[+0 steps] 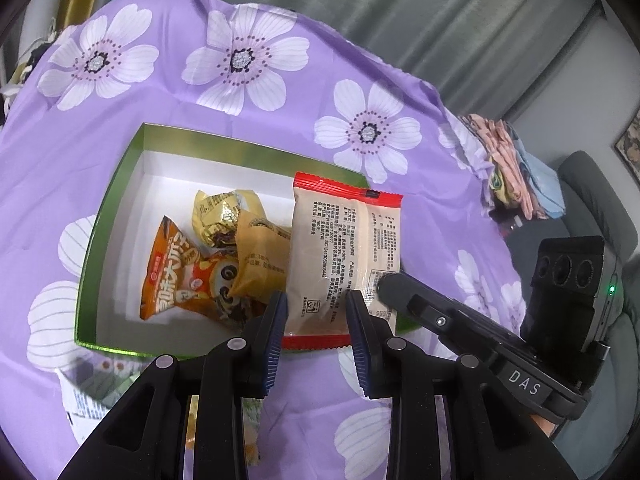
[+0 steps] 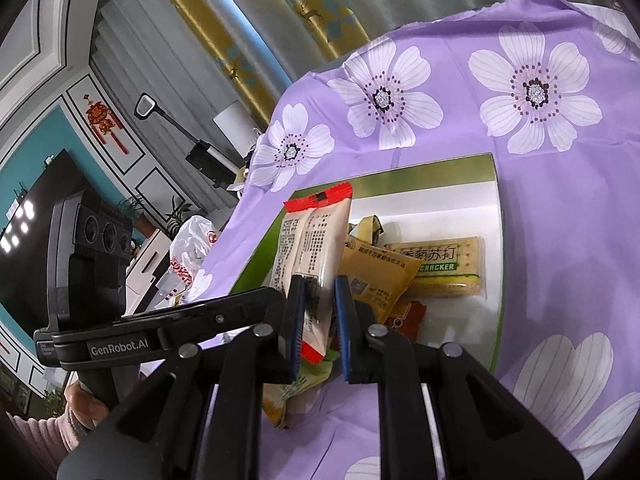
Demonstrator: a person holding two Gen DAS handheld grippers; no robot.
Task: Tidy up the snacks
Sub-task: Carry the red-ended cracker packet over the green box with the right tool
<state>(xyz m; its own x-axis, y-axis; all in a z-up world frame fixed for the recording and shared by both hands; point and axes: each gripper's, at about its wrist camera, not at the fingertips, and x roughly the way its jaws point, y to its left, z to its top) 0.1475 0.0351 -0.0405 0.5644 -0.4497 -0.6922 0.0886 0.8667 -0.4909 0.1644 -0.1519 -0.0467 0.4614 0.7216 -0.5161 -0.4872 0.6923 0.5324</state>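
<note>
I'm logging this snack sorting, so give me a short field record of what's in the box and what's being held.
surface: purple floral cloth
container: green box, white inside
in box: orange snack bag; gold-wrapped snack; tan pouch; cracker pack
held item: red-edged beige packet, above the box
right hand-held gripper: shut on the packet
left hand-held gripper: parted, empty, just in front of the packet

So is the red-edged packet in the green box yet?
Not yet: the right gripper holds the red-edged packet upright above the green box.
</note>
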